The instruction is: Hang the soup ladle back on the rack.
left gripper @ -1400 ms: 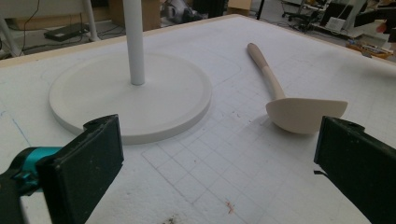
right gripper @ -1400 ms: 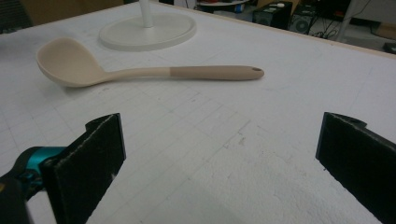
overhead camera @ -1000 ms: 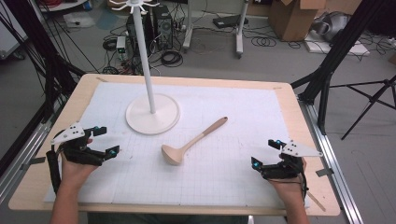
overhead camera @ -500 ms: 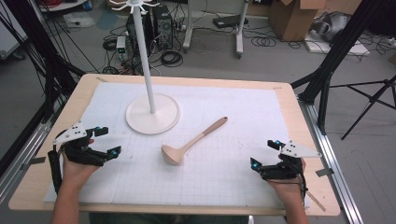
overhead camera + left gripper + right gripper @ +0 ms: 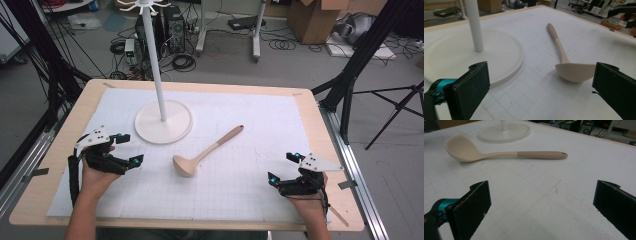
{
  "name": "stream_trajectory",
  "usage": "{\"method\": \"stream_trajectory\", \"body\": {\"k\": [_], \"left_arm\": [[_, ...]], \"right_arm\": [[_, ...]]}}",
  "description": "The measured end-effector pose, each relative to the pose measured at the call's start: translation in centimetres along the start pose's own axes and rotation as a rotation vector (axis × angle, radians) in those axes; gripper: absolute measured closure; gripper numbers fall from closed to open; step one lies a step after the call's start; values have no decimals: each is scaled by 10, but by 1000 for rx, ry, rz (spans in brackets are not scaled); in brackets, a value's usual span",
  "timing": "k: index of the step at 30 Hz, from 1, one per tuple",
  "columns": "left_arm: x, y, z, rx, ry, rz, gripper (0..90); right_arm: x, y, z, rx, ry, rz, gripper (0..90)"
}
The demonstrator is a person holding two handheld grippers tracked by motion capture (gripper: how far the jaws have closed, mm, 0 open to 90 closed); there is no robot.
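Ladle (image 5: 206,152) lies mid-worktop (image 5: 320,130), both hand-held grippers wide and empty.
High view: left hand-held gripper (image 5: 127,148) and right hand-held gripper (image 5: 282,169) rest low at opposite sides. Left gripper view: stand (image 5: 476,50) just beside the bowl. Right gripper view: handle's hanging hole.

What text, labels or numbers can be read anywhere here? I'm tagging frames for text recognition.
None can be read.
The white gridded mat bears lines, no numerals.
The beige ladle and white round-based stand carry no marking.
The brown cardboard boxes are too blurred to tell.
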State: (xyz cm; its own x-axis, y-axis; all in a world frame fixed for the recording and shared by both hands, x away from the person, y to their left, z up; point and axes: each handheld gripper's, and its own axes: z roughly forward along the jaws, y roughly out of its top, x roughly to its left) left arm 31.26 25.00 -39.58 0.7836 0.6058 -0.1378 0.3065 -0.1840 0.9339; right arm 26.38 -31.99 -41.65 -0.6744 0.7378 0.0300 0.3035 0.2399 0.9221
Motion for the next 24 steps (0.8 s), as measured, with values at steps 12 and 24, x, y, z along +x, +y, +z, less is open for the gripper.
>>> {"method": "stream_trajectory", "body": {"k": [12,24], "left_arm": [[-16,61,35,7,-136,48,16],[-35,101,92,117,-183,88,16]], "right_arm": [[-4,-4,-1,7,3,16,0],[-4,-5,2,15,9,15,1]]}}
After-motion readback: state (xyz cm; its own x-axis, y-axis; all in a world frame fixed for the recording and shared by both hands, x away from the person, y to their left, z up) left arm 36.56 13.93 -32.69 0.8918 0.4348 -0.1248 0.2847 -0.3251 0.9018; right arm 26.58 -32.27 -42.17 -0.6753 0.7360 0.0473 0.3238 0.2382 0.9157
